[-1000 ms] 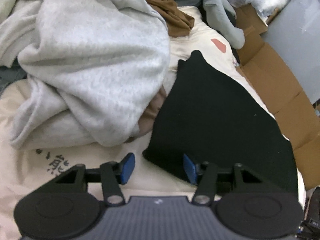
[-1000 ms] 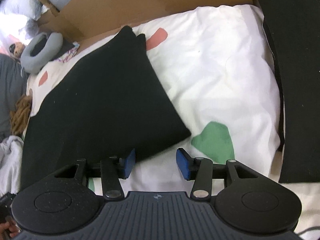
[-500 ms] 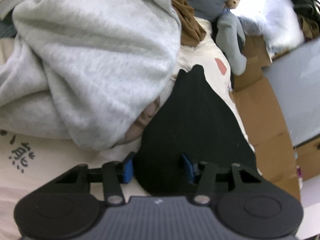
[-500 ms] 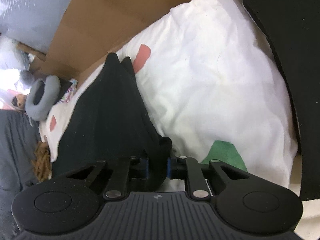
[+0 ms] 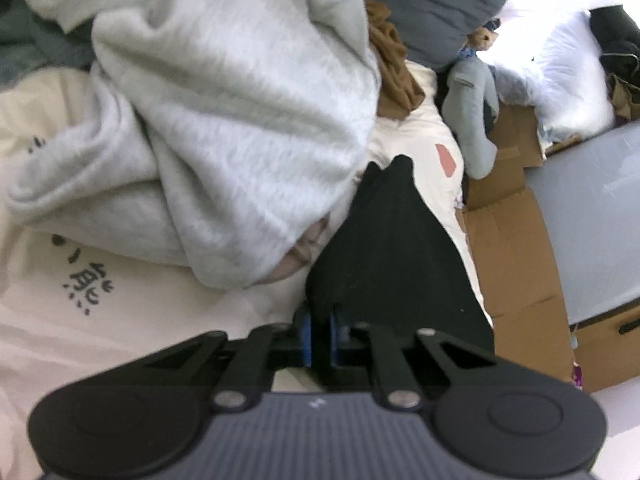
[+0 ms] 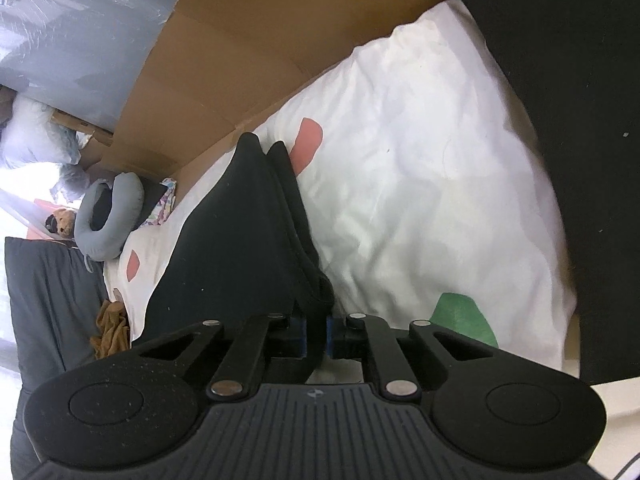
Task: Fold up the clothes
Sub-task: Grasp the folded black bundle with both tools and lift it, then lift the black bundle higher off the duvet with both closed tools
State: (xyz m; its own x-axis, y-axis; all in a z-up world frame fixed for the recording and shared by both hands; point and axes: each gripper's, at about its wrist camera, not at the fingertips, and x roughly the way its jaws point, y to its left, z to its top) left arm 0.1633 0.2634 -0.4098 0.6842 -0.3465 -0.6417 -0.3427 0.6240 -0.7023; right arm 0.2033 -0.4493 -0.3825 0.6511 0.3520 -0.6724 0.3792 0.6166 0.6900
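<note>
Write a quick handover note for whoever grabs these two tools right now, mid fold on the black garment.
Left tool: shut on the near corner of the black garment.
Right tool: shut on another near corner of the black garment, whose edge shows doubled layers.
The garment's far end lies on the white patterned bedding; the grey sweatshirt is heaped to its left, unfolded.
Done: both corners gripped.
Left: probably carry the corners to the far end to finish this fold, then take on the heap.
</note>
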